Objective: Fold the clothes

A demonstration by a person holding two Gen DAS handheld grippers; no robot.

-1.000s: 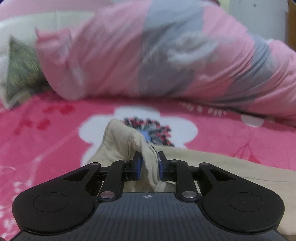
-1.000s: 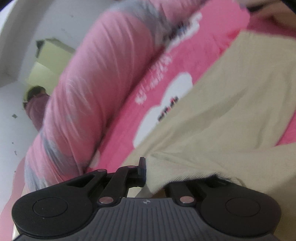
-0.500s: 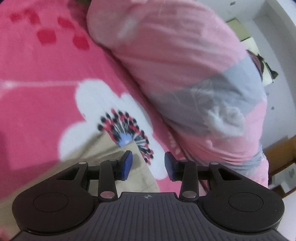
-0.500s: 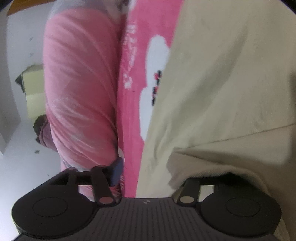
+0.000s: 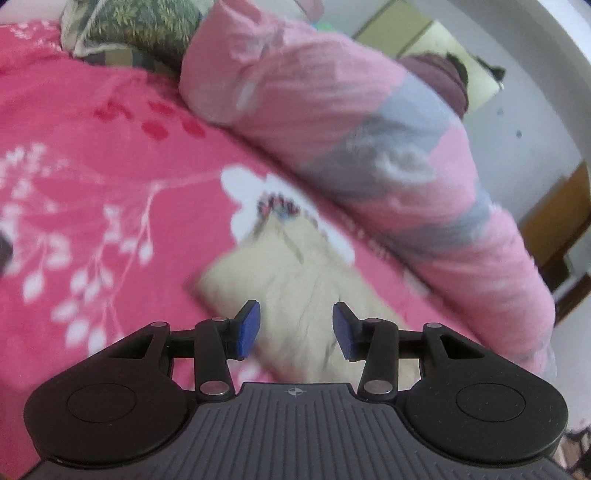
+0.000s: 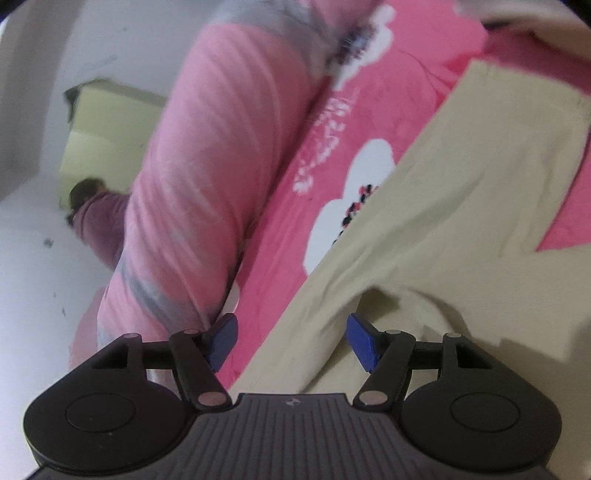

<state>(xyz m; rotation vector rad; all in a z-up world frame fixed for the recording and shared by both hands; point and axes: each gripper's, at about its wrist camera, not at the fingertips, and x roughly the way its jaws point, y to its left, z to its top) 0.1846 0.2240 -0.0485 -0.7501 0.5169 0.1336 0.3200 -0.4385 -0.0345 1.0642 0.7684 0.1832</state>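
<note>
A beige garment [image 5: 295, 280] lies on the pink flowered bed cover [image 5: 92, 177]. In the left wrist view one end of it rests below and ahead of my left gripper [image 5: 295, 326]. Its jaws are opening, the blue pads [image 5: 249, 326] stand apart and touch no cloth. In the right wrist view the beige garment [image 6: 443, 206] spreads wide across the cover, with a raised fold near my right gripper [image 6: 291, 341]. That gripper's jaws are opening too, hovering over the garment's edge with nothing pinched between the pads [image 6: 360, 341].
A long pink and grey rolled quilt [image 5: 369, 140] lies along the far side of the bed, beside the garment; the same quilt [image 6: 207, 177] fills the left of the right wrist view. A green patterned pillow [image 5: 140, 26] sits at the head. White wall and yellow-green panels stand behind.
Both grippers were shut on beige cloth a second ago and have let it go. The left one swung sideways and rolled; the right one lifted off the garment's edge.
</note>
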